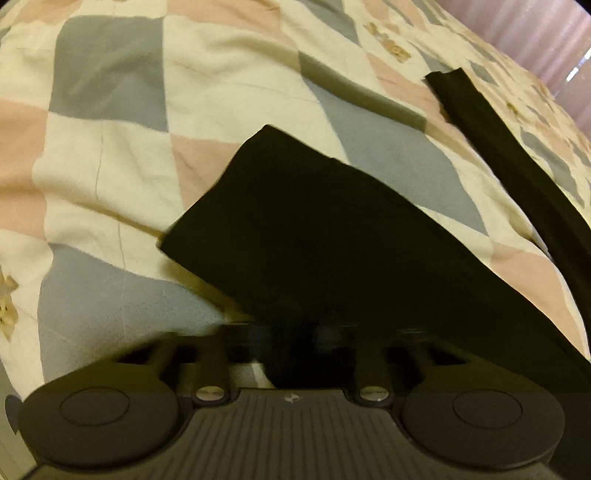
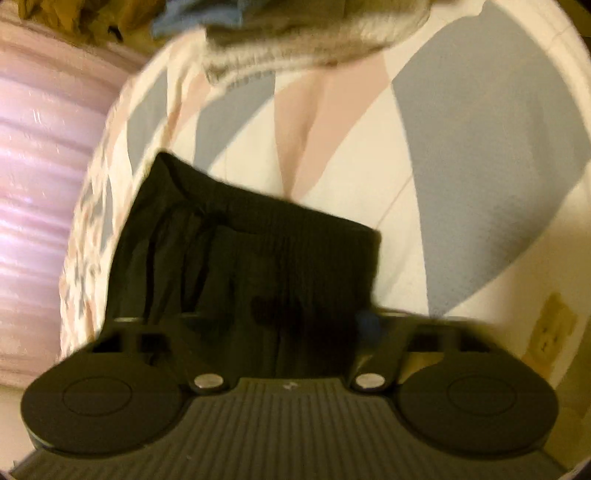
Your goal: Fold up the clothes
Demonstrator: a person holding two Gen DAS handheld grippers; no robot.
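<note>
A pair of black trousers lies on a quilt of pink, grey and cream diamonds. In the left wrist view one trouser leg [image 1: 314, 229] runs out from my left gripper [image 1: 295, 332], whose fingers are hidden under the cloth and seem closed on it. A second black leg [image 1: 491, 147] stretches away at the right. In the right wrist view the elastic waistband with drawstring [image 2: 240, 251] spreads out from my right gripper [image 2: 295, 325], which seems closed on the dark cloth; its fingertips are hidden.
The quilt [image 1: 147, 110] covers a bed. A pink curtain [image 2: 33, 184] hangs past the bed edge at the left of the right wrist view. A pile of grey and blue clothes [image 2: 295, 33] lies at the far end.
</note>
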